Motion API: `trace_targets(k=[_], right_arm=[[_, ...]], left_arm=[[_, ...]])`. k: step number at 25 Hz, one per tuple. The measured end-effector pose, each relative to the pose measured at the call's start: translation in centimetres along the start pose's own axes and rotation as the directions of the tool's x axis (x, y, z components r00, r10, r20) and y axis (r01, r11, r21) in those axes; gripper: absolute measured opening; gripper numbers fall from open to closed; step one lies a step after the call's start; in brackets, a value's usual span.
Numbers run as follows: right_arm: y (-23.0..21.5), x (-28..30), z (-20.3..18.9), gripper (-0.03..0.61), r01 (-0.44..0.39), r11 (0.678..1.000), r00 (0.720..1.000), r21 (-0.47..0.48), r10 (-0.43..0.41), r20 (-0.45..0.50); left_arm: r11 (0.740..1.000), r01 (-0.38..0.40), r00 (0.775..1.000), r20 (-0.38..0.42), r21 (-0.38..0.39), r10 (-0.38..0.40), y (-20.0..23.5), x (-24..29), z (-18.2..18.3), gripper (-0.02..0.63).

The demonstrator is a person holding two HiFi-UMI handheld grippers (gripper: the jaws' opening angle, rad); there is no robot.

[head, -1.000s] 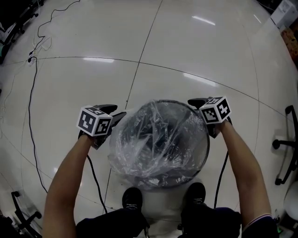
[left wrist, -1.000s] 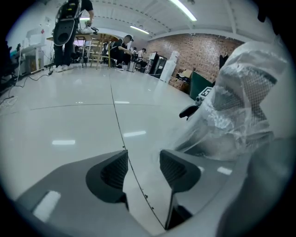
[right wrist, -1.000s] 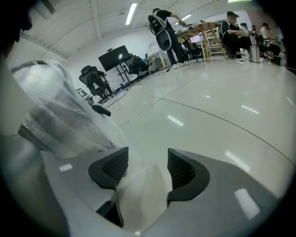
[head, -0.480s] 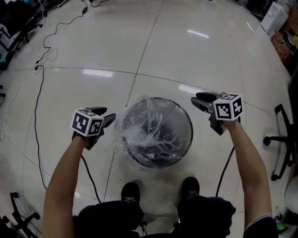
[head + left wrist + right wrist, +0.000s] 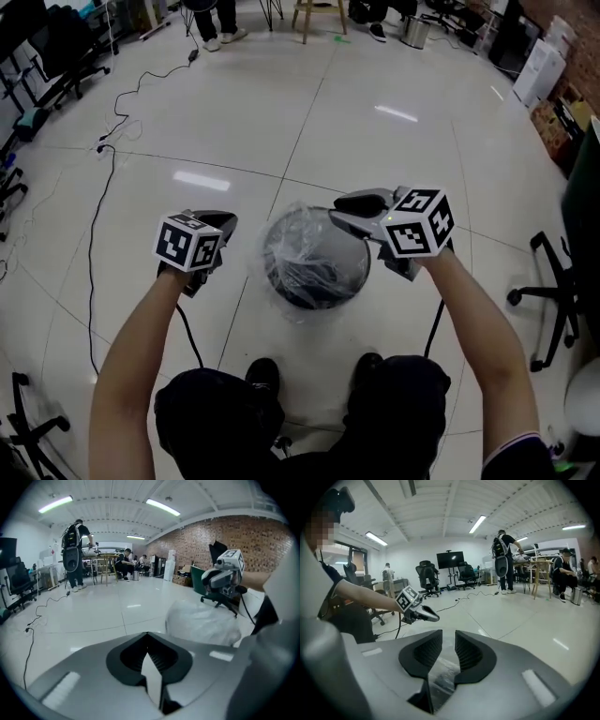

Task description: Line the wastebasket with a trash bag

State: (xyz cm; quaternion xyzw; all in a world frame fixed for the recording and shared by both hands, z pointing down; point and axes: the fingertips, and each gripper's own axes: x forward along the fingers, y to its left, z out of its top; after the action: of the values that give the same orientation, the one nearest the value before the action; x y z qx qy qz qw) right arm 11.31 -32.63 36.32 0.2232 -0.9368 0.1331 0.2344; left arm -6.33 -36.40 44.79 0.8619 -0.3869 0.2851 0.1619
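Note:
The black wastebasket (image 5: 314, 265) stands on the floor in front of my feet, with a clear trash bag (image 5: 298, 246) in it whose crumpled edge hangs over the rim. Both grippers are raised well above it. My left gripper (image 5: 228, 220) is left of the basket, shut with nothing in it; its jaws (image 5: 147, 649) meet. My right gripper (image 5: 339, 206) hovers over the basket's far right rim. Its jaws (image 5: 448, 641) have just been closing; a narrow gap still shows, with nothing gripped. The left gripper view shows the bag (image 5: 201, 620) bulging.
A black cable (image 5: 94, 234) runs across the white tiled floor at left. An office chair (image 5: 553, 291) stands at right and a chair base (image 5: 33, 427) at lower left. People (image 5: 75, 550) and a stool (image 5: 314, 17) are far off at the room's end.
Both grippers have risen from beside the basket's rim and the view has lifted away from the basket. The left jaws have shut and the right jaws have narrowed.

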Motion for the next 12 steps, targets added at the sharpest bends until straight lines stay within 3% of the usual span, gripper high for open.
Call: trace_targets(k=[7,12], right_arm=[[8.5,3.9,1.6,0.060,-0.101,0.993,0.993,-0.058,0.097,-0.066],[9.4,7.6,-0.3,0.059,-0.114,0.991,0.983,-0.064,0.103,-0.151]], left_arm=[[0.998,-0.005,0.998,0.060,0.069,0.001,-5.1,-3.9,4.9,0.012],[0.999,-0.005,0.998,0.071,0.045,0.002,-6.8,-3.7,4.4,0.012]])
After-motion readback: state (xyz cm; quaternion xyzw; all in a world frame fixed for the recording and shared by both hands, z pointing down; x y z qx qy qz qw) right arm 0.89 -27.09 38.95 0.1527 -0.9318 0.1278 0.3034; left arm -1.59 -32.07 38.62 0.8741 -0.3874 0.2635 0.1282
